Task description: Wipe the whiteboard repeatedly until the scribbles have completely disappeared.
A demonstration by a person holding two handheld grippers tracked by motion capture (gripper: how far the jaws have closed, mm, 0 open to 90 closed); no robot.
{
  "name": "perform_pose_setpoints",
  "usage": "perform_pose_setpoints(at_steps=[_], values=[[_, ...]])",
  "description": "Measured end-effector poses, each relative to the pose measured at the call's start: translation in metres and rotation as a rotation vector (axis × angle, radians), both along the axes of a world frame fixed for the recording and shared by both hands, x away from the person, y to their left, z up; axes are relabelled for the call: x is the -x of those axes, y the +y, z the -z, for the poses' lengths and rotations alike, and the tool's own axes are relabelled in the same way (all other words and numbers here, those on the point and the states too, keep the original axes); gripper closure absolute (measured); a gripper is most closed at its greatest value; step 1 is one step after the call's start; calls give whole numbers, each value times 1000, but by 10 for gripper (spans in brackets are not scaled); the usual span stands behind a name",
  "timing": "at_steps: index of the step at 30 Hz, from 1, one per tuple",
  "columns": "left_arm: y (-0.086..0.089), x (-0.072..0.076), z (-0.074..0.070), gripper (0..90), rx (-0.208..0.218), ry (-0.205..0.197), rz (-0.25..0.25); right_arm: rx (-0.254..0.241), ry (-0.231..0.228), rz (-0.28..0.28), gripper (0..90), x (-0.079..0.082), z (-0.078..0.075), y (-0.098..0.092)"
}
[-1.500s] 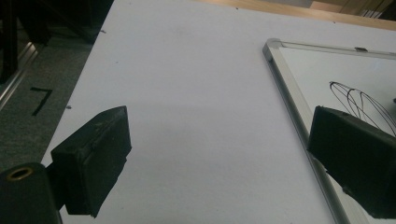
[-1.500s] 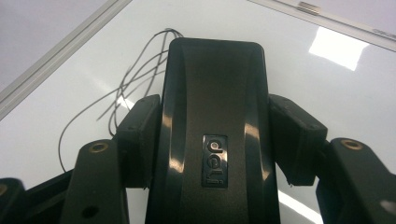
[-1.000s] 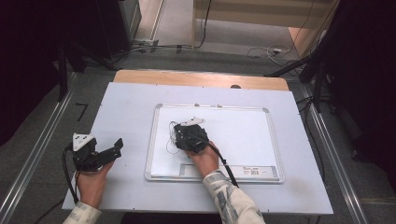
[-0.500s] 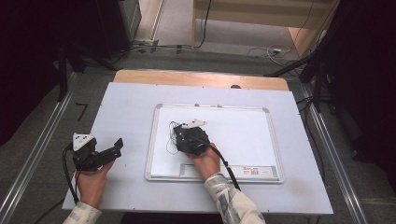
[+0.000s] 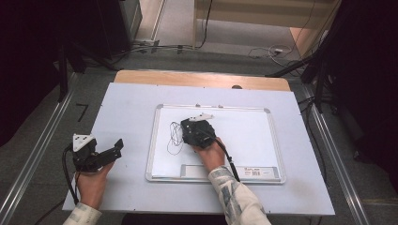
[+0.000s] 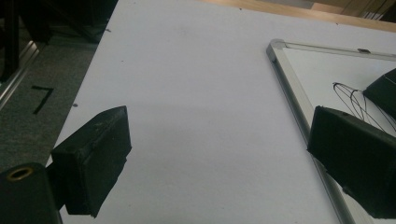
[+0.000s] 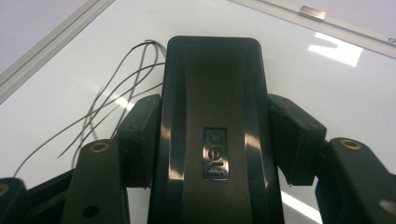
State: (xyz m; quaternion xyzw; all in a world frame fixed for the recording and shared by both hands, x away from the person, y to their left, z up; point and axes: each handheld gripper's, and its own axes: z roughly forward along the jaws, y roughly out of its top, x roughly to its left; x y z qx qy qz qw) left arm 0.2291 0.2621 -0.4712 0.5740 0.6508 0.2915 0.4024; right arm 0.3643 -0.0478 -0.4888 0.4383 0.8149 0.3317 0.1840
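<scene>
A white whiteboard (image 5: 152, 140) with a metal frame lies on the table, with a thin black scribble (image 5: 174, 138) on its left part. My right gripper (image 5: 195, 131) rests on the board just right of the scribble. In the right gripper view its jaws (image 7: 215, 135) are shut on a black board eraser (image 7: 212, 93), whose face lies against the board beside the scribble lines (image 7: 116, 100). My left gripper (image 5: 117, 147) lies on the table left of the board. Its jaws (image 6: 219, 154) stand wide open with nothing between them.
The board sits on a pale table top (image 5: 126, 108) with a wooden strip (image 5: 202, 77) along its far edge. The board's frame (image 6: 292, 79) runs close past the left gripper's right jaw. Cables and dark equipment stand on the floor beyond the table.
The right gripper with the eraser has shifted a little on the board. The left gripper has kept still.
</scene>
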Motion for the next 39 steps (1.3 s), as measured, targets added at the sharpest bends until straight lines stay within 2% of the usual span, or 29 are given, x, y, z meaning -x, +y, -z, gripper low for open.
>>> perform_pose_setpoints(at_steps=[7, 12, 25, 39], values=[[1, -1, 0, 65, 0, 2, 0, 9, 5, 23, 379, -13, -1, 5], [0, -2, 1, 65, -2, 1, 2, 22, 1, 19, 379, -17, -2, 14], [-1, -3, 0, 65, -3, 3, 5, 28, -7, -12, 379, -10, -1, 43], [-1, -3, 0, 65, -3, 2, 8, 28, -12, -48, 379, 0, 0, 65]])
